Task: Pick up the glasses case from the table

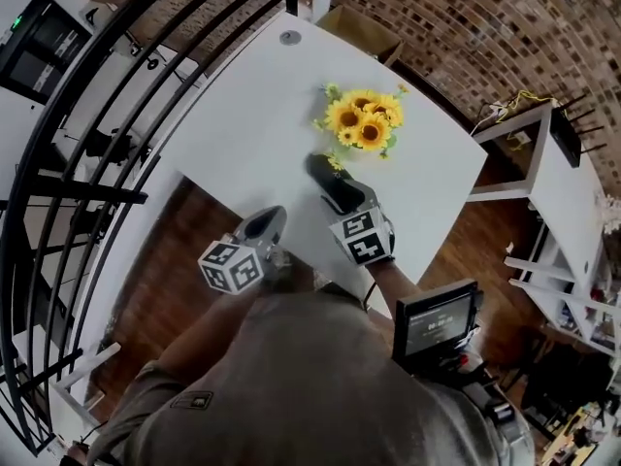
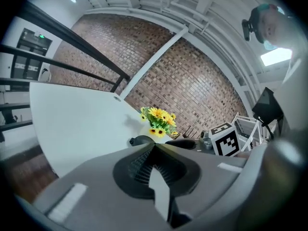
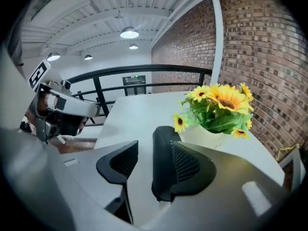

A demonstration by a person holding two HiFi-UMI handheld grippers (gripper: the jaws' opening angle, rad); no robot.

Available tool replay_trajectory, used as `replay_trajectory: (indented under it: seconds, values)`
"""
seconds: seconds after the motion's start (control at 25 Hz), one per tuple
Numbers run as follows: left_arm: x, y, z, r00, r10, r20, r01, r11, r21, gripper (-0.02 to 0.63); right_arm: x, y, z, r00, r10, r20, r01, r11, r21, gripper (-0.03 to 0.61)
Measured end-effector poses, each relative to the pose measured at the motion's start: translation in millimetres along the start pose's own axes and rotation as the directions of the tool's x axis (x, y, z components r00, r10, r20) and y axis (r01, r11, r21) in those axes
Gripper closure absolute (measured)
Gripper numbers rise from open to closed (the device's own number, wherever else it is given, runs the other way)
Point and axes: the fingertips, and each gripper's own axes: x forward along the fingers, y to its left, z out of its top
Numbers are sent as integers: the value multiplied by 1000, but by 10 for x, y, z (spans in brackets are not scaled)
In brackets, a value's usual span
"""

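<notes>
No brand or label is legible. The screen (image 1: pixel 437 323) at the person's chest carries print too small to read, and each gripper's cube shows only square markers. The case (image 3: pixel 162 162), black, lies on the white table (image 1: pixel 252 115) just beside the sunflowers (image 1: pixel 364 119). The right gripper (image 3: pixel 147 158) has its jaws apart around the case, which sits close against one jaw with a clear gap to the other. The left gripper (image 2: pixel 154 146) is closed and empty, off the table's edge.

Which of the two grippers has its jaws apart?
The right gripper: its jaws stand apart with the black glasses case between them, whereas the left gripper has its jaws closed together with nothing between them.
</notes>
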Motion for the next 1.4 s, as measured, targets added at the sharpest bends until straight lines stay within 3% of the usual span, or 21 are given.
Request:
replay_trajectory:
  seconds: [0.2,0.44,0.72,1.04,1.4]
  values:
    - [33,255,37,1000,15,-12,-15,999,-33,614,323,-194,-123,995,-28,-94,21,997,-70,279]
    - [36,468,87,999,40,-17,-41,997,-62,612,618,-255,-252,980,11,-198,-33,994,-109,196]
    - [15,604,101,998,55,-23,-57,995,-80,612,791,-259,-309,962,14,-271,-55,988,-142,210]
    - [32,615,125,999,31,-40,-34,997,-65,612,741,-204,-235,971,-4,-237,-28,991,-131,224]
    - [174,355,128,994,-78,-79,78,997,-7,612,333,-98,-146,990,-54,-130,46,997,-59,224]
